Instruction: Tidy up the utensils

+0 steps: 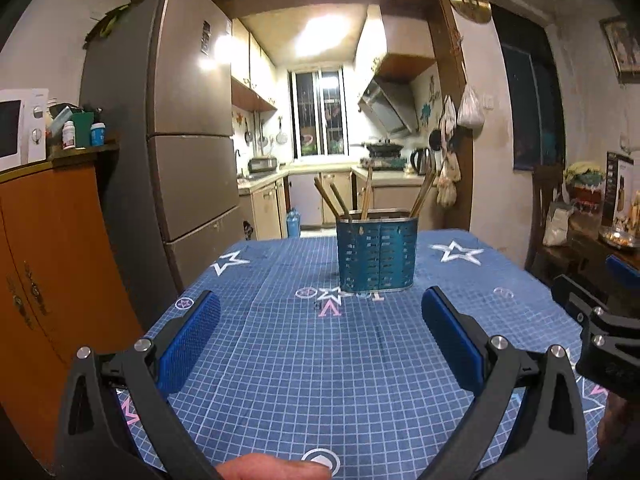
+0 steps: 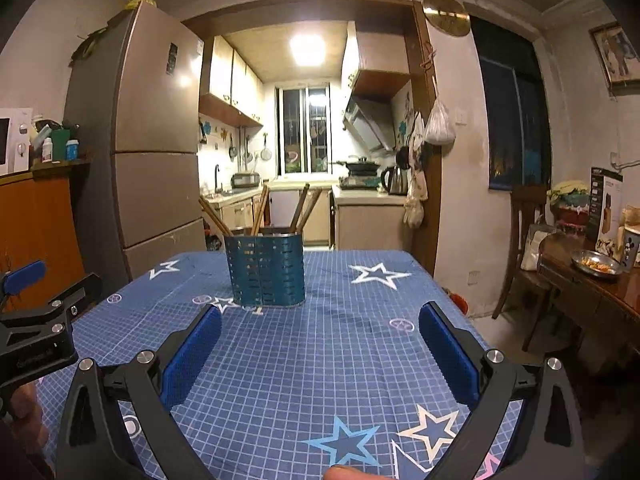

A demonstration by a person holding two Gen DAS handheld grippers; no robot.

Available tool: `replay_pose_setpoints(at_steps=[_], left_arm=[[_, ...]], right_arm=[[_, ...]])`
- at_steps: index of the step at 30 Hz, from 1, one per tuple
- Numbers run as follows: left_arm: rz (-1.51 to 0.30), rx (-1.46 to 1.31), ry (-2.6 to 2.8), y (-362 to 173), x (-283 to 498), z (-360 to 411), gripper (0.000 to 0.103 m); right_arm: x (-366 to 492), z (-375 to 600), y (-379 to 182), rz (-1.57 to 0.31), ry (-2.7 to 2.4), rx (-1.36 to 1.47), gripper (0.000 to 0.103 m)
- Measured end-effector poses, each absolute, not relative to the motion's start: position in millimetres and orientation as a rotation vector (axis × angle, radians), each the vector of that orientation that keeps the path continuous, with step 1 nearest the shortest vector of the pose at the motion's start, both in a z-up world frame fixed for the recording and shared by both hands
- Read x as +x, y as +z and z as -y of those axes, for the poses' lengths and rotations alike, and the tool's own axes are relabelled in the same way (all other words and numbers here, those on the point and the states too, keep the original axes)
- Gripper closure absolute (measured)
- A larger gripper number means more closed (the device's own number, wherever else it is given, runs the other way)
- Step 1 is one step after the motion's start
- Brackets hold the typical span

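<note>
A blue perforated metal utensil holder [image 1: 376, 251] stands on the table with the blue star-and-grid cloth [image 1: 320, 360]. Several wooden chopsticks [image 1: 366, 194] stick up out of it. My left gripper [image 1: 320, 308] is open and empty, held above the cloth, short of the holder. In the right wrist view the holder [image 2: 266, 270] is ahead and to the left, with chopsticks [image 2: 260, 210] leaning in it. My right gripper [image 2: 320, 322] is open and empty above the cloth [image 2: 340, 360]. Each gripper shows at the edge of the other's view.
A tall grey fridge [image 1: 188, 132] and an orange cabinet [image 1: 48, 256] with a microwave [image 1: 16, 128] stand left of the table. A wooden side table [image 2: 592, 288] with a metal bowl [image 2: 596, 264] and a chair [image 2: 524, 248] stand to the right. The kitchen lies beyond.
</note>
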State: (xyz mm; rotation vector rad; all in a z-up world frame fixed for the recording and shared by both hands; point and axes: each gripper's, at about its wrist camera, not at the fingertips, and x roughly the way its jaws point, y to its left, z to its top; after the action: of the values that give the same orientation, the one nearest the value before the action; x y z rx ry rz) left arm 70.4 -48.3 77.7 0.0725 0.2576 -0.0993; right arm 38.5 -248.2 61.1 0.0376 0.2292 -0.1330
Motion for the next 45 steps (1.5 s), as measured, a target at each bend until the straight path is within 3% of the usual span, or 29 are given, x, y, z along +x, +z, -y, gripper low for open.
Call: replay_pose_setpoints(at_steps=[25,45], left_arm=[[-0.159,0.057,-0.136,61.9,28.7,40.8,0.006],[-0.198,0.034,-0.124,41.7,27.0,23.0,0.006]], right_arm=[[-2.3,215.2,54.8,-0.141,-0.138,-0.052,0.005],[-11.0,236.7,31.7,-0.226,-0.188,-0.03,0.004]])
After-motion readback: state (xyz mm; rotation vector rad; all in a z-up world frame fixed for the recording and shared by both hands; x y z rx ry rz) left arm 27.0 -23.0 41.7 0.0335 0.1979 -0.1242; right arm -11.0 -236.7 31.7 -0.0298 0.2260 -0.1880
